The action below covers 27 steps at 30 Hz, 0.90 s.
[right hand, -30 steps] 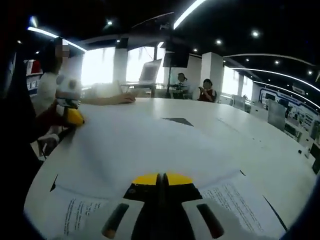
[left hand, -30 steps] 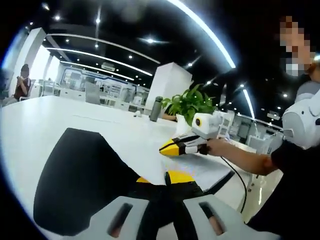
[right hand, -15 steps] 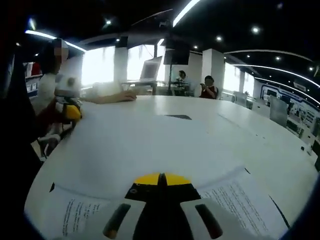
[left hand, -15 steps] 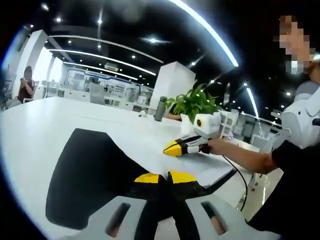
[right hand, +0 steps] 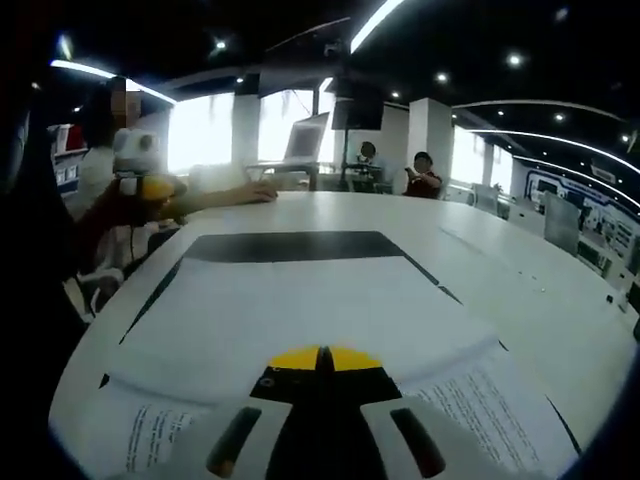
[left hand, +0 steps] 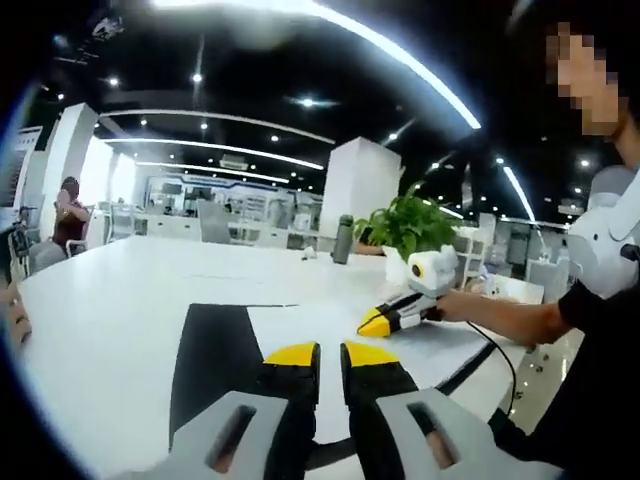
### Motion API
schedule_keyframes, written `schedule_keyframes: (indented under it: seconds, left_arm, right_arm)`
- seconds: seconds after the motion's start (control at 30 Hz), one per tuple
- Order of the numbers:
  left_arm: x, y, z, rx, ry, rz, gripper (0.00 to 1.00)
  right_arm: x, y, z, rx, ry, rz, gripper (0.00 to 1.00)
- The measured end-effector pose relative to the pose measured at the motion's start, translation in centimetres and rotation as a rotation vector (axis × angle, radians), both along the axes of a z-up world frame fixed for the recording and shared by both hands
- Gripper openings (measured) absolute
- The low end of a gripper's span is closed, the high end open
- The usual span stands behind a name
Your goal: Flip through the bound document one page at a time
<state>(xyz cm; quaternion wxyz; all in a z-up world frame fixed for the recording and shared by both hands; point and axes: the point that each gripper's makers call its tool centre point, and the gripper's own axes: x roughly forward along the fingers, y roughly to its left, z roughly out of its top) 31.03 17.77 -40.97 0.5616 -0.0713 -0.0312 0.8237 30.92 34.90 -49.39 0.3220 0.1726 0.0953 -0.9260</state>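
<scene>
Broadly spread on the white table (right hand: pixel 520 290), bound document (right hand: pixel 300 300) with printed text legible from the right gripper view alone, black cover (left hand: pixel 215 350) beyond; right gripper (right hand: pixel 318 358) pressed closed on the page, left gripper (left hand: pixel 318 352) slightly parted, empty.

The left gripper (left hand: pixel 330 352) has yellow tips on black jaws with pale grey bases. The right gripper (right hand: pixel 320 356) shows the same yellow, black and grey. The bound document (right hand: pixel 300 300) has white pages with fine black print at 5 and 7 o'clock, and a black cover (right hand: pixel 290 246) at 12. The table (right hand: pixel 520 290) is white. The potted plant (left hand: pixel 410 226) at 2 o'clock is green.
</scene>
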Motion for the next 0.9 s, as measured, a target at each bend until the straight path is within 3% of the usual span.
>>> schedule_keyframes:
  seconds: [0.1, 0.27, 0.4, 0.67, 0.9]
  left_arm:
    - [-0.3, 1.7, 0.0, -0.011, 0.017, -0.038, 0.17]
    - [-0.6, 6.0, -0.6, -0.051, 0.096, -0.13, 0.19]
    - [-1.5, 7.9, -1.3, -0.063, 0.098, -0.148, 0.19]
    - [-3.5, 10.7, -2.3, -0.092, 0.121, -0.165, 0.23]
    - [-5.2, 12.5, -5.5, -0.186, 0.1, -0.172, 0.23]
  right_arm:
    - [0.0, 0.1, 0.0, -0.005, 0.0, -0.002, 0.04]
    - [0.2, 0.0, 0.0, 0.002, 0.003, -0.001, 0.04]
    - [0.1, 0.1, 0.0, -0.003, 0.0, -0.001, 0.04]
    - [0.0, 0.2, 0.0, -0.021, -0.002, -0.001, 0.04]
    - [0.1, 0.1, 0.0, -0.026, -0.004, -0.003, 0.04]
